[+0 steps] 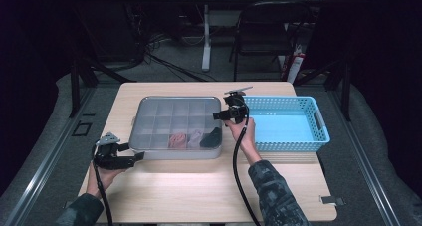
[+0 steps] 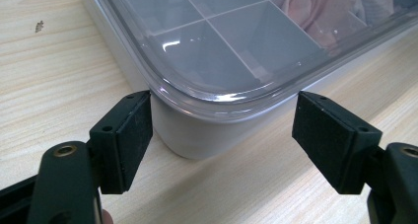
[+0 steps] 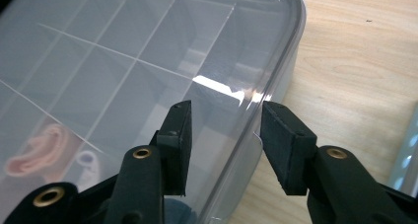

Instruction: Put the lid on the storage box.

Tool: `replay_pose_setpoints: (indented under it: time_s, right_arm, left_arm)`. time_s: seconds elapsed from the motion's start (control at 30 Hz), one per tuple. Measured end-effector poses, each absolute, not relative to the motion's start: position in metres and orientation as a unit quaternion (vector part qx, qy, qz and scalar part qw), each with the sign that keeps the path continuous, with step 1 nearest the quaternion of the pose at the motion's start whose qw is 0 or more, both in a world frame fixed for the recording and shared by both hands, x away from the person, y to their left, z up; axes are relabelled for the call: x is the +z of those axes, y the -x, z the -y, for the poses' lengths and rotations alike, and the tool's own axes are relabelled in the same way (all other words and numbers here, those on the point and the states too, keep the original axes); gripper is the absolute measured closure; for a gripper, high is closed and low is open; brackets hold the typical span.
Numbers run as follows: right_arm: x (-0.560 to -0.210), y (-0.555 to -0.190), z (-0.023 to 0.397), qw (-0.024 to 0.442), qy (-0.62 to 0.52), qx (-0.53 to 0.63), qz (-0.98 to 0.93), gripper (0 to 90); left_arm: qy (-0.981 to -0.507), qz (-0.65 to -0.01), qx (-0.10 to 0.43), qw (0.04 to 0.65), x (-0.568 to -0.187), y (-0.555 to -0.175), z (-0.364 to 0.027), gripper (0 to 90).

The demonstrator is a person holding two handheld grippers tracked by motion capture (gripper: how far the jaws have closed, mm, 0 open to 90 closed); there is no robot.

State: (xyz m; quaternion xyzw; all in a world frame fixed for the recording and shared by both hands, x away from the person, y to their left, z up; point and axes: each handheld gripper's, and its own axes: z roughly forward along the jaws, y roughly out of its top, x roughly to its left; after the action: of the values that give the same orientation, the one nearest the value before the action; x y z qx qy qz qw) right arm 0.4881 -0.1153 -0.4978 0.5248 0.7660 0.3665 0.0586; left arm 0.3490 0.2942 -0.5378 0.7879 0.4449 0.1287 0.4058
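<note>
A grey compartment box with a clear lid point(image 1: 164, 111) lies mid-table. Its front row holds a pink cloth point(image 1: 177, 140), a pale one point(image 1: 195, 138) and a dark one point(image 1: 213, 136). My left gripper point(image 1: 135, 158) is at the box's front left corner. In the left gripper view this gripper point(image 2: 222, 130) stands open, its jaws on either side of the rounded corner of the box point(image 2: 217, 51). My right gripper point(image 1: 217, 115) is at the box's right edge. There this gripper point(image 3: 226, 135) straddles the lid's rim point(image 3: 276, 71), open, one pad over the lid and one outside it.
An empty blue basket point(image 1: 318, 136) stands right of the box, close behind my right hand. The wooden table point(image 1: 199, 191) stretches bare toward its front edge. A chair point(image 1: 263, 32) and a table leg point(image 1: 206, 42) stand on the floor beyond the table.
</note>
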Motion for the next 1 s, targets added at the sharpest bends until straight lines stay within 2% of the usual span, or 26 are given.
replay_pose_setpoints:
  time_s: [0.17,0.23,0.4,0.63,0.77,1.0]
  right_arm:
    - [-0.495,-0.486,0.117,0.075,-0.519,0.365,-0.769,46.9]
    - [-0.492,-0.482,0.118,0.076,-0.512,0.365,-0.774,39.9]
    - [-0.487,-0.469,0.127,0.089,-0.505,0.363,-0.778,35.4]
    - [-0.476,-0.438,0.136,0.108,-0.478,0.359,-0.794,20.4]
    - [-0.474,-0.418,0.146,0.113,-0.467,0.365,-0.797,15.5]
    - [-0.472,-0.378,0.168,0.121,-0.447,0.365,-0.808,12.3]
  left_arm:
    - [-0.785,-0.456,0.126,0.399,-0.538,-0.348,-0.296,25.0]
    - [-0.782,-0.463,0.125,0.399,-0.537,-0.347,-0.297,24.4]
    - [-0.781,-0.467,0.125,0.396,-0.533,-0.342,-0.296,19.2]
    - [-0.773,-0.478,0.126,0.397,-0.526,-0.33,-0.294,14.4]
    - [-0.772,-0.483,0.128,0.392,-0.522,-0.32,-0.292,9.4]
    - [-0.774,-0.486,0.126,0.387,-0.518,-0.303,-0.285,2.8]
